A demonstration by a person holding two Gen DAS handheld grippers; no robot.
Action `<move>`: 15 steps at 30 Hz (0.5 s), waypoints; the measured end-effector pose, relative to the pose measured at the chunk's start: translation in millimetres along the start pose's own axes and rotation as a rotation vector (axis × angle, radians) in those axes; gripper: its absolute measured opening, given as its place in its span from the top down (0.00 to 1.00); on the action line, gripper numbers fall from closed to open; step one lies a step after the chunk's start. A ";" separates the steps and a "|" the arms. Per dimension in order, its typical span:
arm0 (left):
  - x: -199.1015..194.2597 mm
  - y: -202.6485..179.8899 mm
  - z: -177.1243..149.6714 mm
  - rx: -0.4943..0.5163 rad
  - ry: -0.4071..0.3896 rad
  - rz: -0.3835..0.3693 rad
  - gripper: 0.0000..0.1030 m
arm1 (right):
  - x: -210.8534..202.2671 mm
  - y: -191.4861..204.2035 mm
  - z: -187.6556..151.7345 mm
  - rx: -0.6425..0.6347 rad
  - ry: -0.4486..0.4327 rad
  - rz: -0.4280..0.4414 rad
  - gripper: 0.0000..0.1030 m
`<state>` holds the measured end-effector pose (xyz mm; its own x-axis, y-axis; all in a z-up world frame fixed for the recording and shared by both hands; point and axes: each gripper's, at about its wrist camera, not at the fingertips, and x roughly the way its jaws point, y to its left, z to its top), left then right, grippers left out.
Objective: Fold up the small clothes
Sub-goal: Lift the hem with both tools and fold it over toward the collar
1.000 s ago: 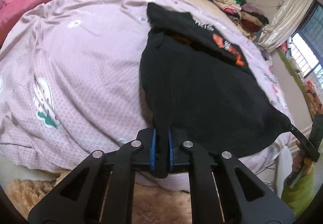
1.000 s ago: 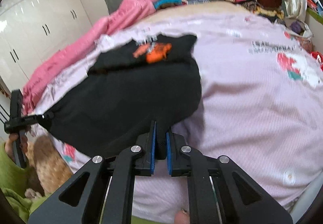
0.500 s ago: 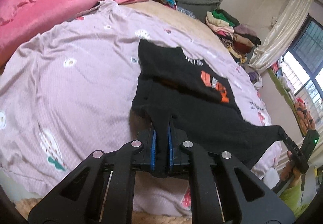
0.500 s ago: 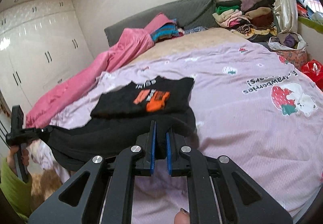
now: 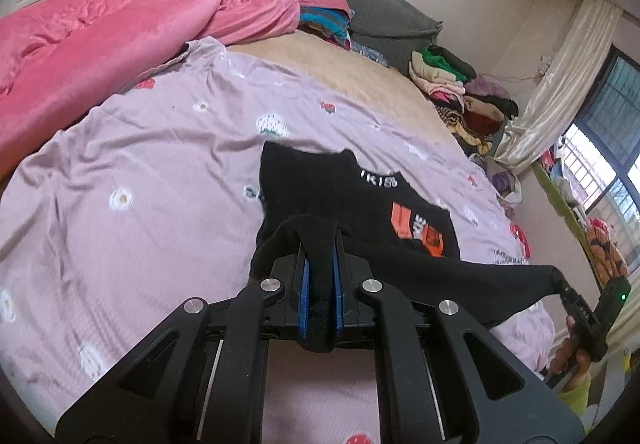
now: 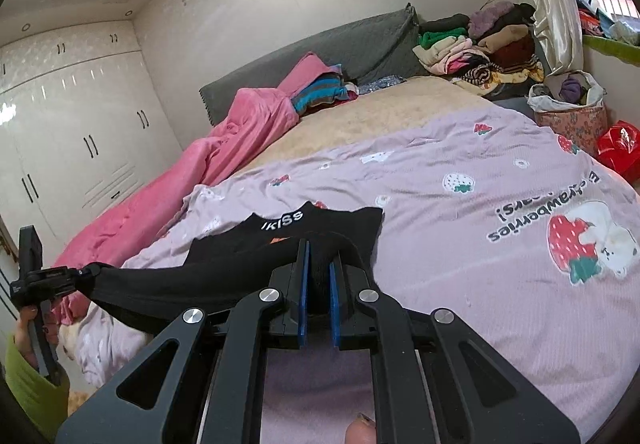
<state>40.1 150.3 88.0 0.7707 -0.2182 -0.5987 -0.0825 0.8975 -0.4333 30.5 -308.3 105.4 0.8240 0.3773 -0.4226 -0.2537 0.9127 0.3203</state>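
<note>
Left gripper: nearest to us in its own view, clenched on a bunched corner of the black T-shirt, cloth pinched between the blue pads.
Right gripper: likewise clamped on the opposite corner of the same hem; the fabric fills the gap between its fingers.
Hem between us: stretched as a dark band from one gripper to the other, lifted off the bed – its middle sags a little.
Handling: we judge it light, soft and limp, not fragile; it will droop wherever unsupported, so the corners are the right holds, kept taut and level.
Slip risk: thin knit could creep out of the pads if we pull the hem too hard – our guess only.
Shirt body: further off, it lies on the lilac strawberry sheet, near the middle of the bed.
Look: black, with an orange block print and white lettering by the collar at the far end.
Beyond: pink quilt on the left, clothes pile at the far right.
</note>
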 end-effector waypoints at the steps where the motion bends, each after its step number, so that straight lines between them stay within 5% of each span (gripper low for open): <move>1: 1.6 -0.5 2.7 0.000 -0.001 0.000 0.97 | 3.4 -0.5 2.1 0.000 0.000 -0.005 0.92; 15: 56.3 -1.9 41.0 0.013 0.012 0.065 0.97 | 60.4 -6.8 28.8 -0.032 0.020 -0.054 0.92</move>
<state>109.5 152.0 82.8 0.7564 -0.1632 -0.6334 -0.1241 0.9150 -0.3840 96.6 -296.2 102.1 0.8268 0.3301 -0.4555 -0.2253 0.9362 0.2696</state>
